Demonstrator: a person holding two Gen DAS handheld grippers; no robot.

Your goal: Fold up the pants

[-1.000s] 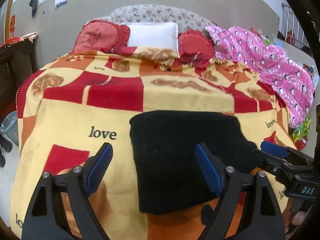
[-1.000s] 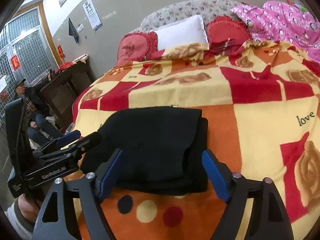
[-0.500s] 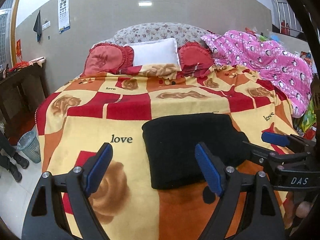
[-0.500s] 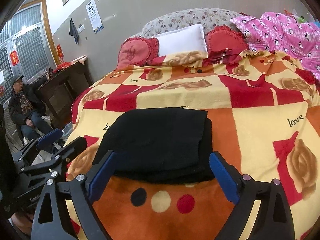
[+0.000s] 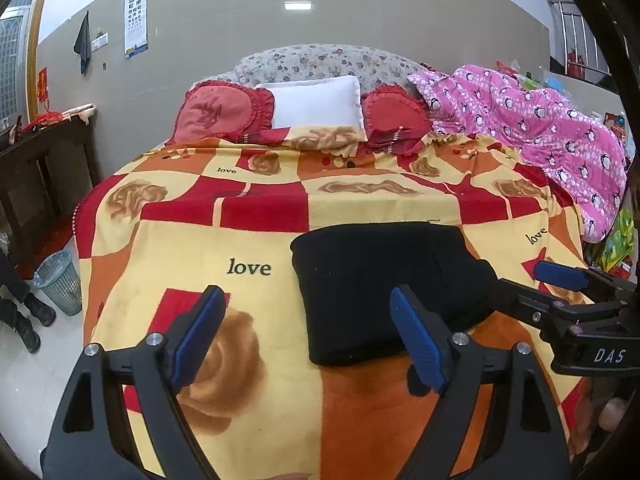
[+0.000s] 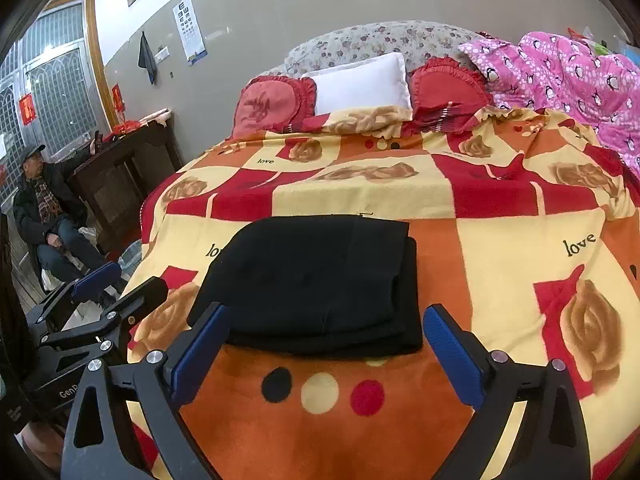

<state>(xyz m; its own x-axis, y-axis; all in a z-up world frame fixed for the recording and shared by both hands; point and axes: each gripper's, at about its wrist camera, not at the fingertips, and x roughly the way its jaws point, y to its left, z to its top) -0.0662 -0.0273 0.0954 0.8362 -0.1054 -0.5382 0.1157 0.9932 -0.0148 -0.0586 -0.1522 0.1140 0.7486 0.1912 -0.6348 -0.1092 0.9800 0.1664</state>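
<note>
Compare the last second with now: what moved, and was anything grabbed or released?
Both grippers, left and right, backed away from the folded black pants, jaws open and empty throughout. Nothing was grabbed or released. The pants stayed folded on the blanket; the pillows are unchanged.

Pants (image 5: 384, 280) showing plain black. Blanket (image 5: 256, 240) showing red, yellow and orange squares with brown roses and black "love" lettering. Quilt (image 5: 560, 136) showing pink with white dots and penguins. Pillow (image 5: 316, 100) showing white, between two red frilled cushions (image 5: 220, 112). Headboard (image 5: 328, 60) showing grey floral. Gripper pads (image 6: 452, 356) showing blue.
</note>
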